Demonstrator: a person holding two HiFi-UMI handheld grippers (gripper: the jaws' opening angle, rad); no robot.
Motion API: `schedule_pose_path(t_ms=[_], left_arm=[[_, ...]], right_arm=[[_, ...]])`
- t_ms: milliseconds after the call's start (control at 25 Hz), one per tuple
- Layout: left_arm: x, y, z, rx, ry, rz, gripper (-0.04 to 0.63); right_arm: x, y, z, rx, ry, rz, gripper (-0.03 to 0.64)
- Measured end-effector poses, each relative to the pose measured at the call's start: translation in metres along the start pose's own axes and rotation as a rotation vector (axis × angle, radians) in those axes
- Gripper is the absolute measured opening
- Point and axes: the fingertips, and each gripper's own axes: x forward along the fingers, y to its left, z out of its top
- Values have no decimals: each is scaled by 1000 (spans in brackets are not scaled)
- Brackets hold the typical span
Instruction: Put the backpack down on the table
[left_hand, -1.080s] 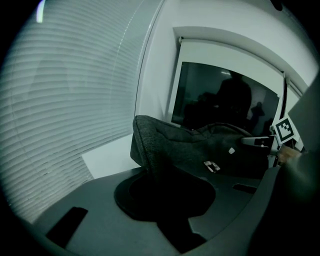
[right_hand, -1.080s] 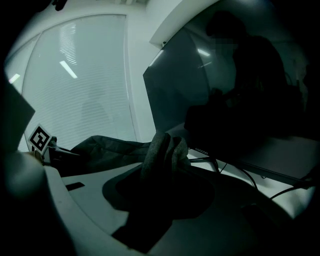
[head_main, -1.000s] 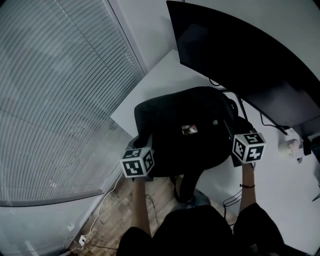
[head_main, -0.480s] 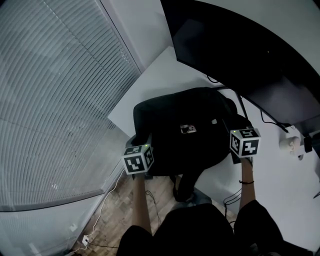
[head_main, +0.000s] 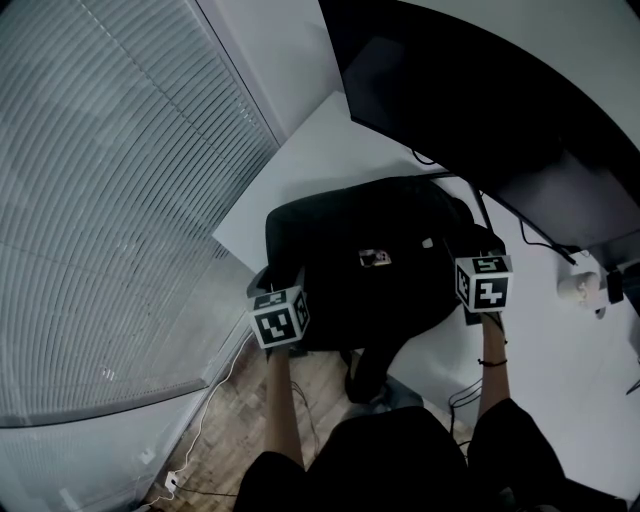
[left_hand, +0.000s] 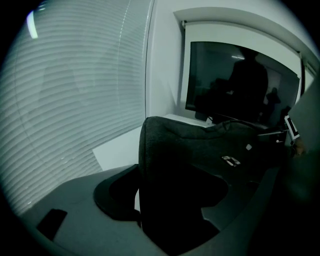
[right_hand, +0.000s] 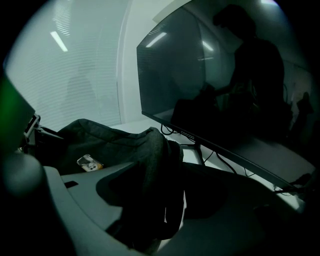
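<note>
Backpack (head_main: 340, 270) (dark, details indistinct)

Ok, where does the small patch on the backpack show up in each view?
Head view: the small patch sits near the picture's centre, on the backpack's top face.
Left gripper view: right of centre, beyond the backpack's near edge.
Right gripper view: lower left, left of the backpack's raised edge.
Shared landmark: the monitor, dark, behind the backpack in all three views.
</note>
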Motion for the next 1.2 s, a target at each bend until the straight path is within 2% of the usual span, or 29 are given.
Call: schedule_pose_path(t_ms=[200,440,520,600,720,840,1000,1200], left_arm=[[-5,3,7,29,-44,42,299],[-25,-2,23,87,-155,78,266],[-34,-3,26,107,-191,96,207],[-44,-7,27,125,-214,103,121],[-57,-18,30,147,-237,77,51],[-70,-27,33,151,-265,45,26],[-92,-37,34,123,-291,3,17],[-126,-45,35,124,-326,-35,17]], right_arm=[[-6,-10,7,-2,-43,-66,232],[-24,-15,24,31,-174,-85,230],[-33,-13,31,23,-222,-79,223],[-42,-9,37,4,-256,-76,153],[-54,-3,43,-18,-291,-60,73],[-65,7,48,-15,-316,-21,40],[-83,19,53,4,-348,30,25],[-113,30,64,76,-412,109,17]])
